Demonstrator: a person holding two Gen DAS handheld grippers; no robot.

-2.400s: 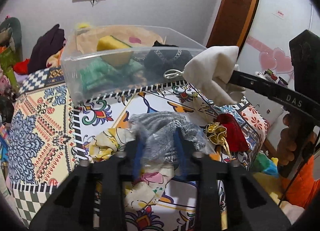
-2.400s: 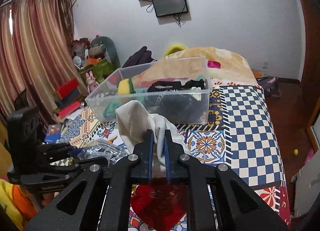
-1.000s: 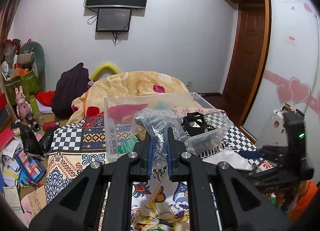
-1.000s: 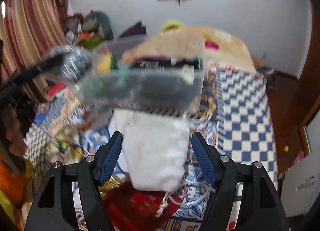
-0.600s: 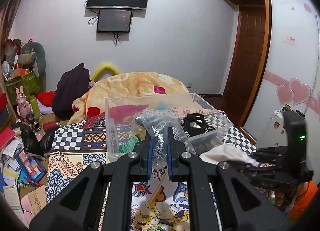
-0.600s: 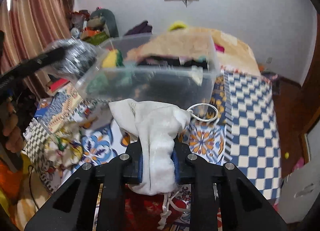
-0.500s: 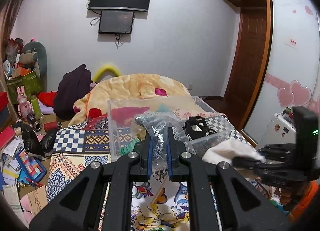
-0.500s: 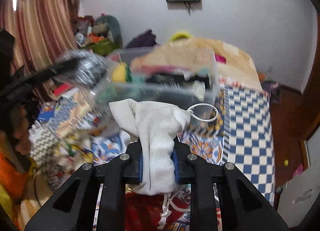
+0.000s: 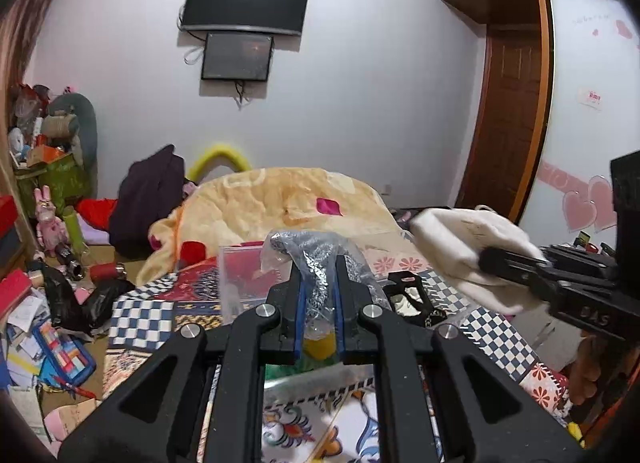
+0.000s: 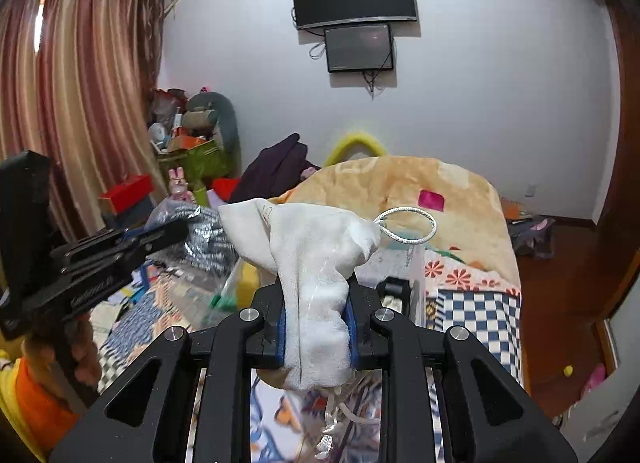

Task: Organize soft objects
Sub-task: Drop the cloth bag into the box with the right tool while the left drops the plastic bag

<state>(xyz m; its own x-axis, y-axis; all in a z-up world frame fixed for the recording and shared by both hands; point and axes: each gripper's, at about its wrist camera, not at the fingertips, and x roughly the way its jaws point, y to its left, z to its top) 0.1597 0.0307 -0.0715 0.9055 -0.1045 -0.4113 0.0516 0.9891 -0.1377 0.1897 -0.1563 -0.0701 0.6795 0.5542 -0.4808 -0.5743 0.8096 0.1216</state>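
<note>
Cluttered bedroom: left gripper [image 9: 319, 303] clamped on silver bagged item [image 9: 316, 259]; right gripper [image 10: 316, 327] clamped on white pouch [image 10: 312, 263].

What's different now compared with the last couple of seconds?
The right gripper let the white pouch drop, opened around it, re-clamped it and lifted it. The left gripper raised the grey bagged item off the bedspread toward the clear bin. The bin stayed put.

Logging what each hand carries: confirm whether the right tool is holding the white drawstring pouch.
Yes, the right tool is shut on the white drawstring pouch, its blue pads squeezing the cloth on both sides.
</note>
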